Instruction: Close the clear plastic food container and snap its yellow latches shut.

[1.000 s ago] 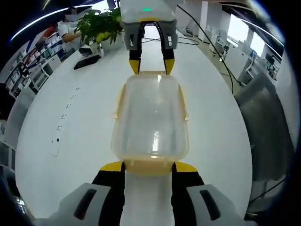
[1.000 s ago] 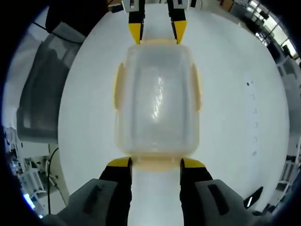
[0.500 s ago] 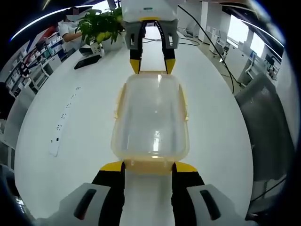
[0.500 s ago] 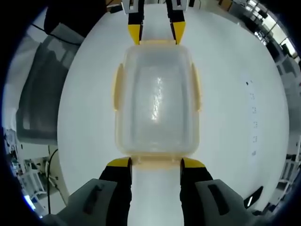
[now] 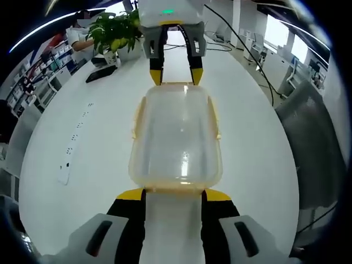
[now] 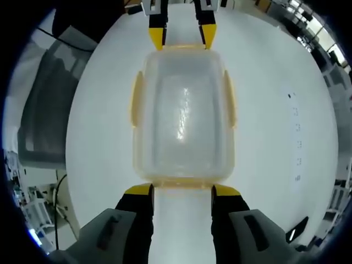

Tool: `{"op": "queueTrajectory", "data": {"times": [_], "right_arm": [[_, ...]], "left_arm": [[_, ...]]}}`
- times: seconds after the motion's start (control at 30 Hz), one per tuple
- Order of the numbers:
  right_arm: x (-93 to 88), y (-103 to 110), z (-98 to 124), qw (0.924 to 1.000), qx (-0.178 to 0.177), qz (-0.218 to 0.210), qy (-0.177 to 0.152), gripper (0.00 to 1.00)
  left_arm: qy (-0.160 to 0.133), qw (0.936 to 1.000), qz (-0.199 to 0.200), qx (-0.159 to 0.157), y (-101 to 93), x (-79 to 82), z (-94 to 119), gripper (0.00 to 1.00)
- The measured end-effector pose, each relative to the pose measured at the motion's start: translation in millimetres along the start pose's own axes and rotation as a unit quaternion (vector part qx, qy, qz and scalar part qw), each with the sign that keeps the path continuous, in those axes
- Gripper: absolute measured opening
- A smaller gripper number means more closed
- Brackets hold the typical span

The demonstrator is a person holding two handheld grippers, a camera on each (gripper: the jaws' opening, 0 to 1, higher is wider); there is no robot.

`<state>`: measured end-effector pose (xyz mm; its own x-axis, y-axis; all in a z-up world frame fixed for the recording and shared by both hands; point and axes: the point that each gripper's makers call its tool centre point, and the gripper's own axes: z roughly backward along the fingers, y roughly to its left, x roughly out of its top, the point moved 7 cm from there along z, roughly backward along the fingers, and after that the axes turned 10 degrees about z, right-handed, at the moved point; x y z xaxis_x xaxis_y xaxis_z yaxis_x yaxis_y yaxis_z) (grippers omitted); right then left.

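Clear plastic, the box [image 5: 176, 137] sits on the white table [image 5: 82, 165] between the two grippers, lid on. Over the last second little has changed: both grippers stay at opposite short ends. The left gripper [image 5: 174, 193] and right gripper [image 6: 182, 190] are spread, tips touching the yellow end latches. Side latches [image 6: 136, 104] appear down; the end ones likely remain. Beyond: a plant [image 5: 113, 33], shelving, a grey chair [image 6: 47, 104].

container [image 6: 183, 115] | clear, lid on | yellow latches [image 6: 135, 107] | white table
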<state>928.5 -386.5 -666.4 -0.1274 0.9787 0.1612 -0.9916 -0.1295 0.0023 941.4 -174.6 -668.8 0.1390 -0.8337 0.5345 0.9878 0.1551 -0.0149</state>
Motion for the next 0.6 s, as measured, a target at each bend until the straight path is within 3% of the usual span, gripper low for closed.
{"op": "queueTrajectory", "data": {"times": [0.43, 0.6], "right_arm": [[-3.9, -2.8, 2.4, 0.9997, 0.001, -0.020, -0.015, 0.41], [-7.4, -2.4, 11.4, 0.9986, -0.005, -0.043, -0.029, 0.38]], "left_arm": [[-0.009, 0.9998, 0.019, 0.001, -1.5, 1.2, 6.3, 0.35], [-0.017, 0.9996, 0.022, 0.004, -5.2, 3.6, 12.4, 0.35]]}}
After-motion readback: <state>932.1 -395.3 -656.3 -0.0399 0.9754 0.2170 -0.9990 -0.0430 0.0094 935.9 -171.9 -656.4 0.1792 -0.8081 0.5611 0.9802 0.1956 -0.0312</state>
